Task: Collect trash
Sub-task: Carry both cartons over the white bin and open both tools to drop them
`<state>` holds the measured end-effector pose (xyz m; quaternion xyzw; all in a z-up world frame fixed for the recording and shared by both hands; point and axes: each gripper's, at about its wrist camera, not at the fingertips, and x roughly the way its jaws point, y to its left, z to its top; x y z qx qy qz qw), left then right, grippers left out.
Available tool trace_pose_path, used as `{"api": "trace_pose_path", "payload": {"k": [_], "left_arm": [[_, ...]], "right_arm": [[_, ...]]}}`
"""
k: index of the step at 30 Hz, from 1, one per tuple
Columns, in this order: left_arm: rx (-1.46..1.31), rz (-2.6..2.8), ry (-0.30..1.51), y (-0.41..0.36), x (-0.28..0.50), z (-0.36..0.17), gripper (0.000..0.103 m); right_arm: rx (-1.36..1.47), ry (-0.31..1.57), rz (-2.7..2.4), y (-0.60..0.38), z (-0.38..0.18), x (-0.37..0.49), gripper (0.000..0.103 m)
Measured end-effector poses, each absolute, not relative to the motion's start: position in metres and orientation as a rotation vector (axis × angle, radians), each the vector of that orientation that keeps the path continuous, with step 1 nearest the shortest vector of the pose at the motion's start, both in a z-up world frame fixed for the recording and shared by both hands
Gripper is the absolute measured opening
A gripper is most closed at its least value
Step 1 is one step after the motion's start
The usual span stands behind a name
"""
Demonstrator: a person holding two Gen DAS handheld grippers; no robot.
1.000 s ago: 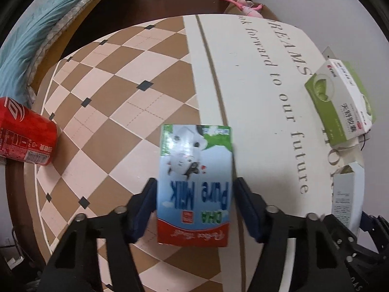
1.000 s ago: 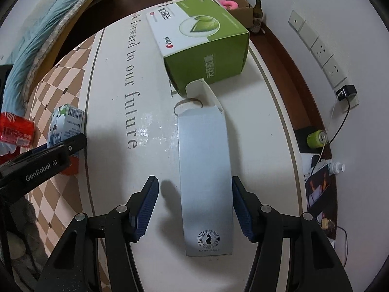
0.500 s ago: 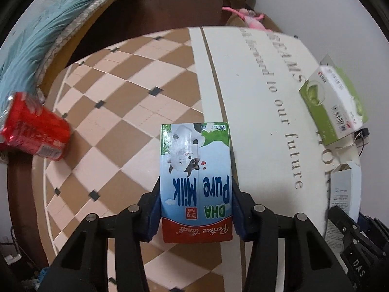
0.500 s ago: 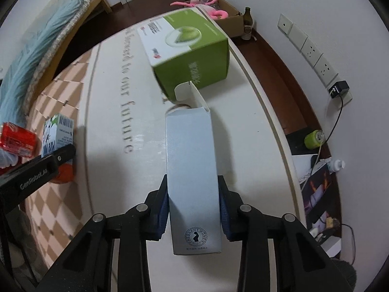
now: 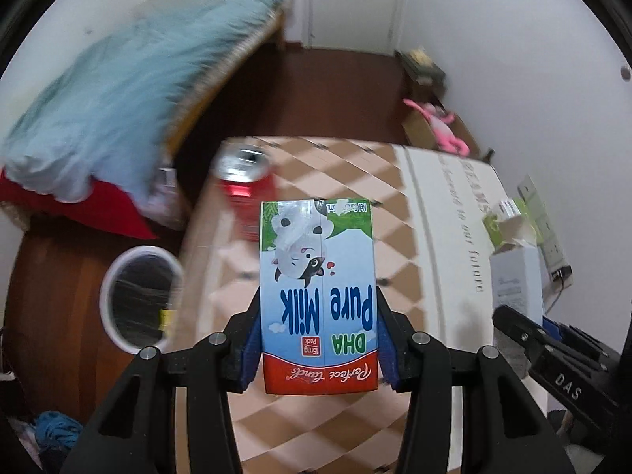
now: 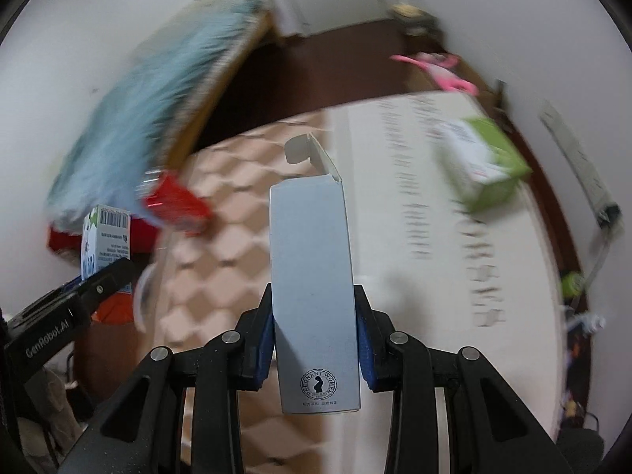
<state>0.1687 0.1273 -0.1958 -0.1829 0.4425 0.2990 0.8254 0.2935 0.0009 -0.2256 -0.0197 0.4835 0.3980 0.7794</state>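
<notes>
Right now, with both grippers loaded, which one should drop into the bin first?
Left. The left gripper grips the milk carton close beside the trash bin, which sits off the table's left edge. The right gripper, gripping the white box, is farther.

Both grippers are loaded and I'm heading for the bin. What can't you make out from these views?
- Bin, left wrist view: its contents are dark, and the table edge cuts off its right side.
- Green box, right wrist view: motion blur makes the label unreadable.
- Red can, left wrist view: the lower part is behind the milk carton.
- Bin, right wrist view: not identifiable.
</notes>
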Motion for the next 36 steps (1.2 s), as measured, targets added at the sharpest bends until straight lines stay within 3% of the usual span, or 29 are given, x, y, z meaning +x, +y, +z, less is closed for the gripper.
{"api": "trace_pose_path", "payload": {"k": [7,13,25,36], "left_arm": [[-0.420,0.740,0.866,0.185,0.083,-0.156,0.045],[-0.495,0.872,0.844,0.260,0.018,-0.162,0.045],[-0.816,0.943,0.983,0.432,-0.040,-0.284,0.045],[-1.019,0.874,1.068,0.491,-0.047,-0.357,0.048]], "right_arm": [[-0.086,1.013,1.112,0.099,-0.190,0.204,0.037],[-0.141,1.066,1.235,0.203,-0.199,0.148,0.037],[-0.286,1.251,1.239,0.389,-0.309,0.117,0.037],[-0.407,1.328,1.220,0.476,-0.379,0.100,0.038]]}}
